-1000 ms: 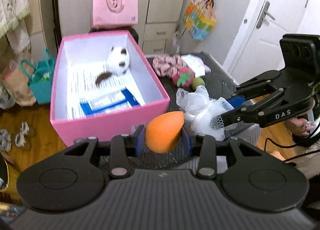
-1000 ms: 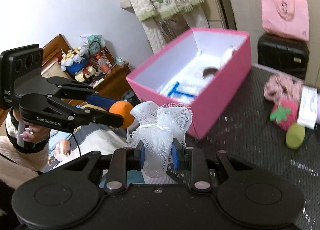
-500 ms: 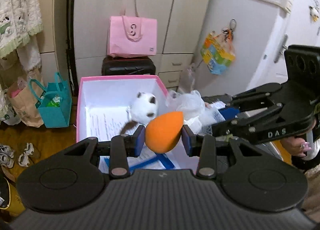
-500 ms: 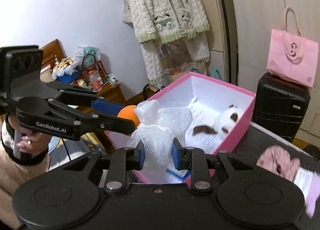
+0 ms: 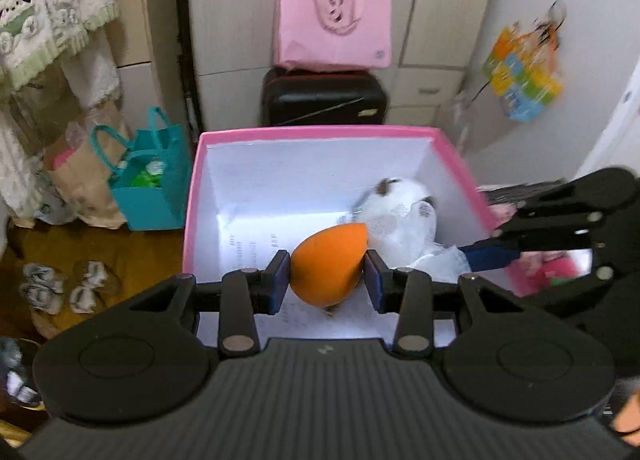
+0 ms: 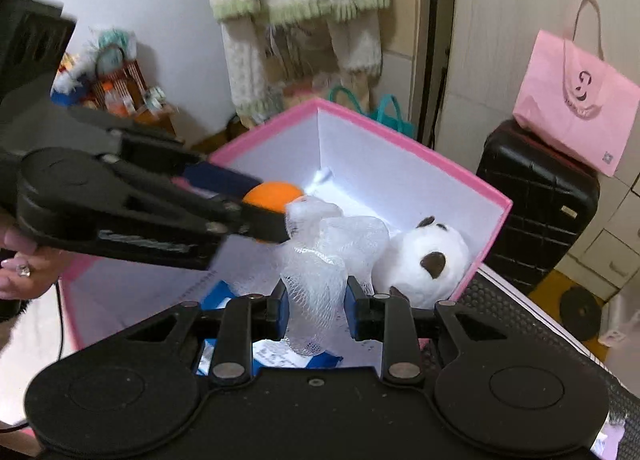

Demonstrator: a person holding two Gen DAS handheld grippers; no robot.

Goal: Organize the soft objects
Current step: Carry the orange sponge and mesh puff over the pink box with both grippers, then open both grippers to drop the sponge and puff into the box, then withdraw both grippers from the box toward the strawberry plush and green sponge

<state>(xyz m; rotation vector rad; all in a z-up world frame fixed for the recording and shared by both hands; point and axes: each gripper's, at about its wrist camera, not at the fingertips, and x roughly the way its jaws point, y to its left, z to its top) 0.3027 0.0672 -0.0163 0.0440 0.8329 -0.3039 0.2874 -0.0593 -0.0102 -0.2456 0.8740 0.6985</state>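
One egg-shaped orange foam sponge (image 5: 326, 264), one white mesh bath pouf (image 6: 320, 260), one white plush panda (image 6: 424, 260), one pink cardboard box (image 5: 192, 196); perhaps more beyond.

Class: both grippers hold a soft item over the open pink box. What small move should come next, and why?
Probably lower both a little and open the jaws. The left gripper is shut on the orange sponge and the right gripper on the white mesh puff, both already above the pink box, where the plush panda lies.
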